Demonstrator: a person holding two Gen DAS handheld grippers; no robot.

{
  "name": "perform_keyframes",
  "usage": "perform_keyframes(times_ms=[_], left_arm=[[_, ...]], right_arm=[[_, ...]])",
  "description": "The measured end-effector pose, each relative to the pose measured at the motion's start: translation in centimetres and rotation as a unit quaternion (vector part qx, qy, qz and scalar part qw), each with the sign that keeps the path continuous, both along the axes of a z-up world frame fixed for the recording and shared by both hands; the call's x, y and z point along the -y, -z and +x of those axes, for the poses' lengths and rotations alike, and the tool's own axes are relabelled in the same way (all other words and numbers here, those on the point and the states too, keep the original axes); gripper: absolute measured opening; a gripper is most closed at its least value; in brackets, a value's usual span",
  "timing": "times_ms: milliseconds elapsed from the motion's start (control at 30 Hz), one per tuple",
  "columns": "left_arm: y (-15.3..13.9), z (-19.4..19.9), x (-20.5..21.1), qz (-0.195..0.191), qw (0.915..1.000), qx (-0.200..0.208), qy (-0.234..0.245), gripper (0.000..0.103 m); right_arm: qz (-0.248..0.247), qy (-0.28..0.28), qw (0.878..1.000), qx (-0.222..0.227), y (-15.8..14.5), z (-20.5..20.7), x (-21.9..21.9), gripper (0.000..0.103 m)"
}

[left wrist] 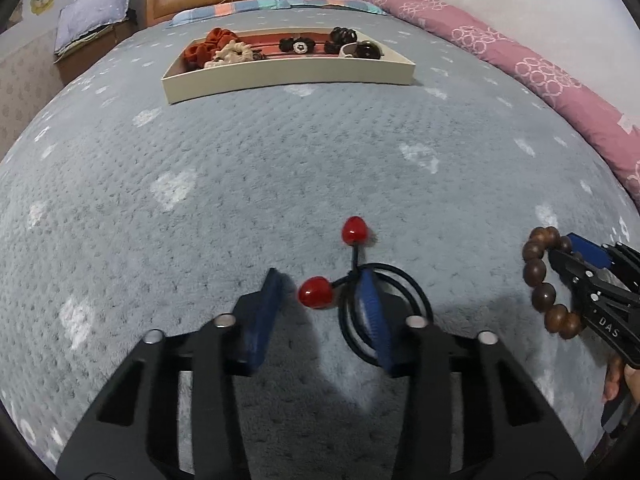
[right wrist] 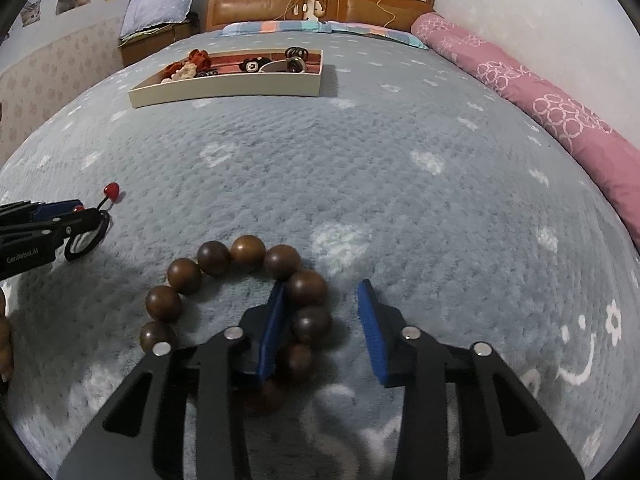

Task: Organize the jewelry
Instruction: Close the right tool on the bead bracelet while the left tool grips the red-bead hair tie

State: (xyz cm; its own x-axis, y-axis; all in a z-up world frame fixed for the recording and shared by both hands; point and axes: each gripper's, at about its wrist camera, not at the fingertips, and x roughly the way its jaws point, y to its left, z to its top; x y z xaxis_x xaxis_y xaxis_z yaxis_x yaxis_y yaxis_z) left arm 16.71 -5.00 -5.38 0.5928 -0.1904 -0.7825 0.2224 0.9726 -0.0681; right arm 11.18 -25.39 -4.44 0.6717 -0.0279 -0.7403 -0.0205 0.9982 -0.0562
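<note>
Jewelry lay in two spots on the bed [left wrist: 280, 168] as you worked both sides at once. Your left hand-held gripper [left wrist: 318, 308] was spread wide over the black hair tie [left wrist: 416, 292], its right finger planted inside the loop and one red bead [left wrist: 315, 292] sitting in the gap; nothing was pinched yet, so you seemed to be lining up a grab at the knot, where the cord is thickest. The second red bead [left wrist: 355, 231] stood off at 12 o'clock from it.

Your right hand-held gripper [right wrist: 324, 320] was likewise spread, straddling the near arc of the wooden bead bracelet [right wrist: 244, 252]: the left finger sat inside the ring and the beads at its 9 o'clock side lay between the blue pads, untouched on the right. That placement suggested a pinch across one strand rather than the whole ring.

Both pieces rested flat on the blanket, well apart from the cream tray [right wrist: 224, 90] at 11 o'clock, which already held scrunchies [left wrist: 216, 48] and dark clips, likely their destination.
</note>
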Motion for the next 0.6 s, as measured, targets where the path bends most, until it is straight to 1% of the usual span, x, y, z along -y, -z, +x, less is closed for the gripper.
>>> perform_keyframes(times_ms=[67, 100, 133, 200, 333, 467, 600], left_arm=[[0.0, -0.1, -0.2, -0.006, 1.0000, 0.000, 0.001, 0.033], [0.0, -0.1, -0.3, -0.010, 1.0000, -0.001, 0.001, 0.029], [0.0, -0.1, -0.4, -0.016, 0.9999, -0.002, 0.001, 0.027], [0.0, -0.1, -0.6, -0.022, 0.9997, -0.003, 0.000, 0.025], [0.0, -0.2, -0.7, -0.030, 0.9995, -0.004, 0.004, 0.017], [-0.2, -0.3, -1.1, -0.045, 0.9990, -0.005, 0.004, 0.016], [-0.4, -0.4, -1.4, -0.050, 0.9987, -0.003, 0.007, 0.016]], right_arm=[[-0.002, -0.002, 1.000, 0.001, -0.1, 0.0, -0.1, 0.030], [-0.002, -0.004, 1.000, 0.002, -0.1, -0.1, -0.2, 0.028], [-0.003, -0.006, 1.000, 0.002, -0.1, -0.1, -0.3, 0.023], [-0.009, -0.007, 1.000, 0.002, -0.1, -0.1, -0.5, 0.023], [0.012, -0.008, 1.000, 0.006, -0.5, -0.1, 0.1, 0.021], [0.021, -0.010, 1.000, 0.019, -1.0, 0.0, 0.1, 0.020], [0.021, -0.018, 0.999, 0.032, -1.7, 0.5, -0.4, 0.020]])
